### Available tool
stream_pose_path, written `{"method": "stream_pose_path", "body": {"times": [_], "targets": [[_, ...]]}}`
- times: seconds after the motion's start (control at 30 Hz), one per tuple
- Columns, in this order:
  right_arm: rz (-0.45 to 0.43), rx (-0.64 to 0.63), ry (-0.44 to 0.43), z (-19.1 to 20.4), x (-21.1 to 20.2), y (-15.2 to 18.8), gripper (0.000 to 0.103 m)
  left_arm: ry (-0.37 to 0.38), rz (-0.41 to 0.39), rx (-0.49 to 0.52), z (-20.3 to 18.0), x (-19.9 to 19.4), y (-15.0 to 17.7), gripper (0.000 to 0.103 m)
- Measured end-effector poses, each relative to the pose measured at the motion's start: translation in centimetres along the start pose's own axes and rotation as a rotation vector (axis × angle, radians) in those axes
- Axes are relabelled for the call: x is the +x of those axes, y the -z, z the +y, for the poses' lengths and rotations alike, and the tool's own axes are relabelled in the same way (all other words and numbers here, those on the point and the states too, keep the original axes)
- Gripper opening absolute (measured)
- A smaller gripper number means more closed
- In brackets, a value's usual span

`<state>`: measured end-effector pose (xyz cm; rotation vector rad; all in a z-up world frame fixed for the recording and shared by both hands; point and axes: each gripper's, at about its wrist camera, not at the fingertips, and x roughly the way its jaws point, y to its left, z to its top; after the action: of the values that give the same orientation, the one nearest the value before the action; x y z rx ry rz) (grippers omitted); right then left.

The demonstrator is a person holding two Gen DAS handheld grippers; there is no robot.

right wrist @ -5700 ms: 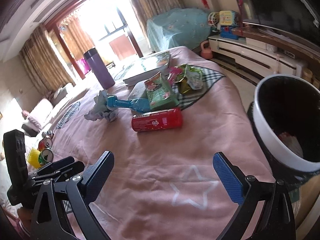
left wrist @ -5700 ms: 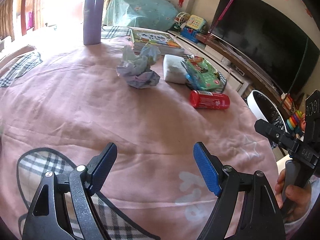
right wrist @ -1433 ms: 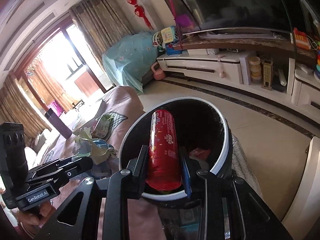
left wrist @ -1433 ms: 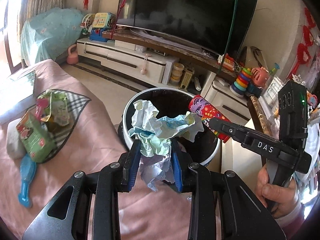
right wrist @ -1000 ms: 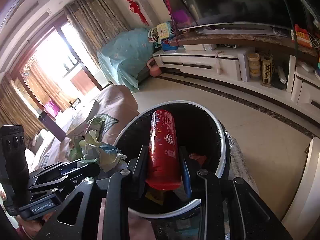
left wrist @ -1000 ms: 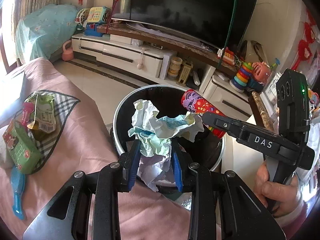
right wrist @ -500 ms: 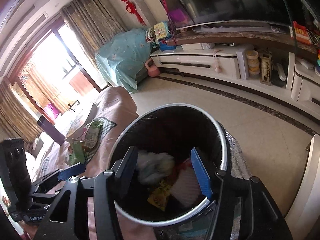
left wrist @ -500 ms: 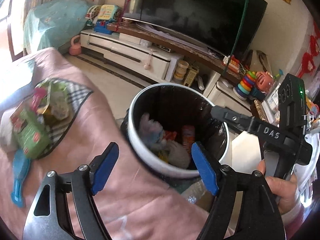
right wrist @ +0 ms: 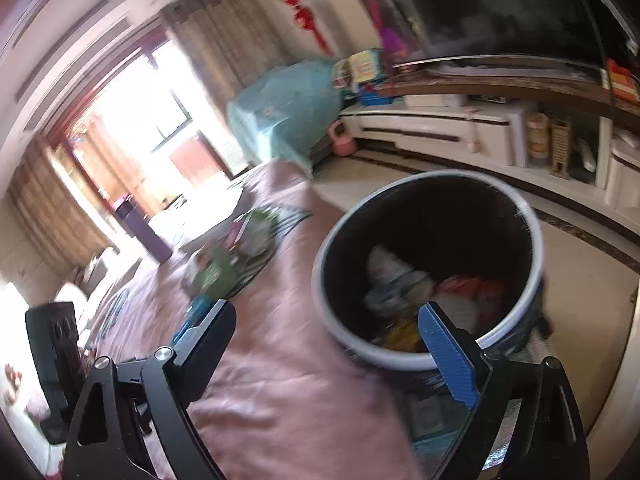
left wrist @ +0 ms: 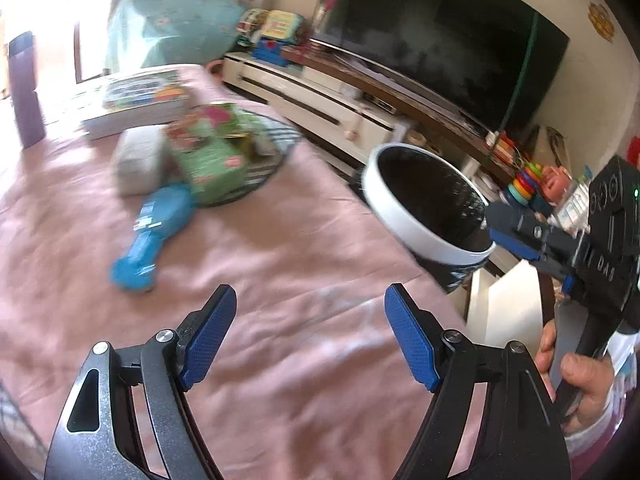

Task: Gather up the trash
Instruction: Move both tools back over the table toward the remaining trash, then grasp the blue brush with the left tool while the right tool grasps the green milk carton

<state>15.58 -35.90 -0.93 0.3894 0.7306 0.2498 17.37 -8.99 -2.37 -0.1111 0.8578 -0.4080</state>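
Over wrinkled pink cloth surface [left wrist: 280, 264]: left gripper [left wrist: 310, 336] and right gripper [right wrist: 344, 344] fingers apart, empty. Round white-rimmed bin [right wrist: 332, 320] at right edge holds crumpled paper [right wrist: 394, 280], red can [right wrist: 472, 286].

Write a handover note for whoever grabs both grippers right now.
Left gripper: open, empty, over the pink cloth.
Right gripper: open, empty, at the near rim of the trash bin.
Done: crumpled paper and red trash lie in the bin.
Left: green packet, white pack and blue tool lie on the cloth; which of them count as trash is your call.
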Motion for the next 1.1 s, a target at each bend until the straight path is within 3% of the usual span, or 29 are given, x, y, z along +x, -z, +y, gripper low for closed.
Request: {"method": "stream_pose_path", "body": {"times": [0.17, 0.27, 0.5, 0.67, 0.9, 1.1], "targets": [[0.076, -0.042, -0.035, 3.1, 1.8, 2.1, 0.095, -0.063, -0.038, -0.061, 3.8, -2.8, 1.2, 0.079], [0.116, -0.092, 0.017, 5.3, 3.0, 2.9, 0.096, -0.095, -0.05, -0.083, 5.3, -3.8, 1.7, 0.079], [0.075, -0.113, 0.03, 7.5, 4.0, 3.4, 0.102, -0.149, -0.052, -0.14, 9.3, -5.2, 3.6, 0.08], [0.024, -0.108, 0.035, 8.5, 4.7, 3.3, 0.102, -0.158, -0.047, -0.158, 10.6, -5.4, 3.9, 0.08], [0.088, -0.189, 0.062, 9.8, 7.1, 2.7, 0.102, -0.15, -0.021, -0.144, 11.2, -4.5, 3.1, 0.08], [0.117, -0.144, 0.007, 9.0, 9.0, 1.6, 0.102, -0.164, -0.005, -0.108, 10.8, -2.2, 1.2, 0.08]]}}
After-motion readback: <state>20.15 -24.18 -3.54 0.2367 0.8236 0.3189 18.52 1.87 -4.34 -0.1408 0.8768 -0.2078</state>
